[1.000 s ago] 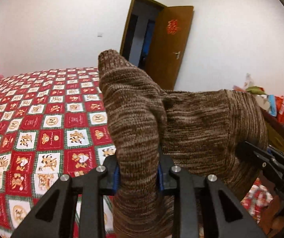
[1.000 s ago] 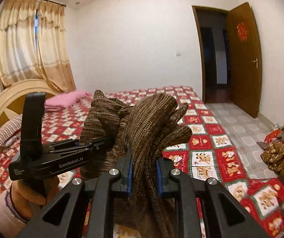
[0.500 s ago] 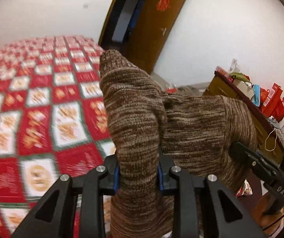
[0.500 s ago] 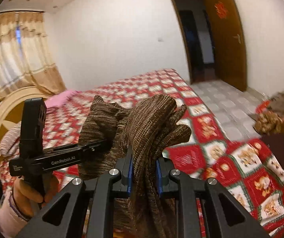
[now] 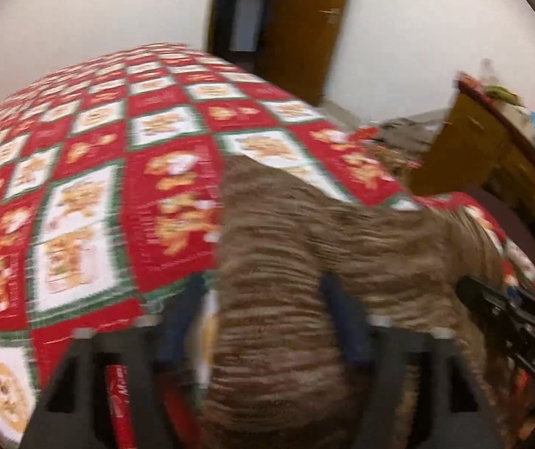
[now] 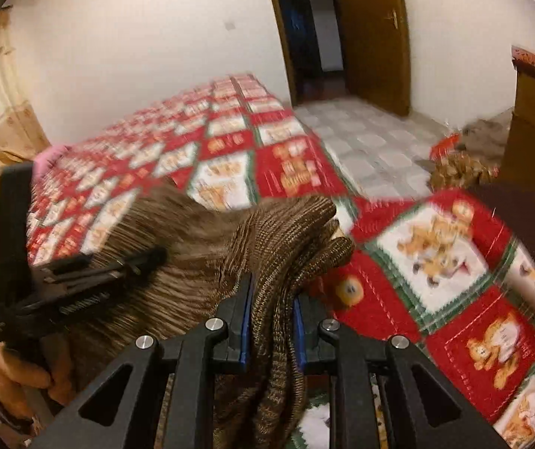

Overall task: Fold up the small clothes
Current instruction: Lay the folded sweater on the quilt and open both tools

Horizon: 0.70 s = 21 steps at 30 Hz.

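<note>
Left gripper [image 5: 263, 321]: jaws opening, standing wide on either side of the brown knit garment [image 5: 278, 273]; the knit lies between them, but the pads do not appear to press on it, though blur limits certainty. Right gripper [image 6: 269, 321]: jaws drawn close and clamped on a bunched fold of the same garment, with the knit passing up between the blue pads [image 6: 245, 329] and curling over beyond them.

Location of work item: the garment is low over the near part of the bed, whose red, white and green patterned cover [image 5: 91, 172] runs away toward the far wall. In the left wrist view the knit spreads out ahead of the gripper onto or just above the cover; contact cannot be confirmed. In the right wrist view the person's hand [image 6: 17, 370] holds the left tool beside the garment.

Progress, as a judgement: the garment is gathered and doubled rather than flat, and is being set down. One side is being released; the other is not yet let go. No neat, finished fold is visible. Remaining work likely includes laying it flat, squaring the edges and completing the folds.

Containers: none is in use. A wooden cabinet [image 5: 491, 153] stands beyond the bed with coloured items on top, too blurred to identify. Loose items lie on the tiled floor [image 6: 372, 142]
</note>
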Available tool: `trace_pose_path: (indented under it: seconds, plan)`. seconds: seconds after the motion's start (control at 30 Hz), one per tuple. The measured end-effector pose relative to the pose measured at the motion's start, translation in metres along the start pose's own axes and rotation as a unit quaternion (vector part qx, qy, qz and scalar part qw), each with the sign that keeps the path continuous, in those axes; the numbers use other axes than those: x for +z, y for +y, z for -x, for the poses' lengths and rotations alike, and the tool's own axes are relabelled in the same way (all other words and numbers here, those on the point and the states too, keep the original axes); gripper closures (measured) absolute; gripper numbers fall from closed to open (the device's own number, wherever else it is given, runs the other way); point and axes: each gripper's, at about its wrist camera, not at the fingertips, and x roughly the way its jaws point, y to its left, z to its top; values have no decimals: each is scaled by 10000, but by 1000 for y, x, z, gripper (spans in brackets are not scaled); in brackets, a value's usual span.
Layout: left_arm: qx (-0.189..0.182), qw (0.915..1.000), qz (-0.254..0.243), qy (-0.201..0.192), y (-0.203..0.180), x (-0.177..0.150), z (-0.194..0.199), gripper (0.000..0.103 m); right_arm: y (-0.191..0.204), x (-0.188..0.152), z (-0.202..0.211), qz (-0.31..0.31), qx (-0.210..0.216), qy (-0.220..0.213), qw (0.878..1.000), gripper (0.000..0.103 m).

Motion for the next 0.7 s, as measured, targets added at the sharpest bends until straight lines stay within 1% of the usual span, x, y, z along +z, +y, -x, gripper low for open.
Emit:
trace_pose_path:
  seconds: [0.07,0.13,0.17,0.2,0.23,0.3,0.37,0.5,0.6,0.67,0.7]
  plan:
    - [173,9996,206,105,9,1,1,6,-12,0,-3,-247,139,96,9996,80]
    - [151,9994,230,195,14,-2,8,6,-19,-2,0,-475,221,89,9986,67]
    - [260,9994,153,168,15,-4,17,6,-25,-5,5,-630,218,39,9978,64]
    - [357,9993,68,112,13,-7,23,6,-28,-6,10,-744,139,17,9971,57]
    - [475,9989,-40,38,11,-9,32,6,-32,-7,17,-891,61,-21,9960,53]
    - [768,9966,-269,-158,6,-15,55,7,-38,-14,42,-1155,31,-208,9931,53]
    - [982,9937,-404,-354,5,-21,72,7,-35,-24,72,-1168,-176,-438,9920,53]
    - [1048,9913,-569,-551,1,-36,104,6,-10,-50,124,-900,-460,-668,9926,53]
    - [1115,9897,-606,-662,-2,-49,120,5,16,-70,150,-492,-748,-764,9931,53]
    - [1147,9891,-599,-705,-4,-60,133,2,32,-82,162,-271,-834,-766,9932,51]
    - [1150,9889,-591,-728,-6,-64,137,1,39,-88,169,-187,-835,-763,9934,48]
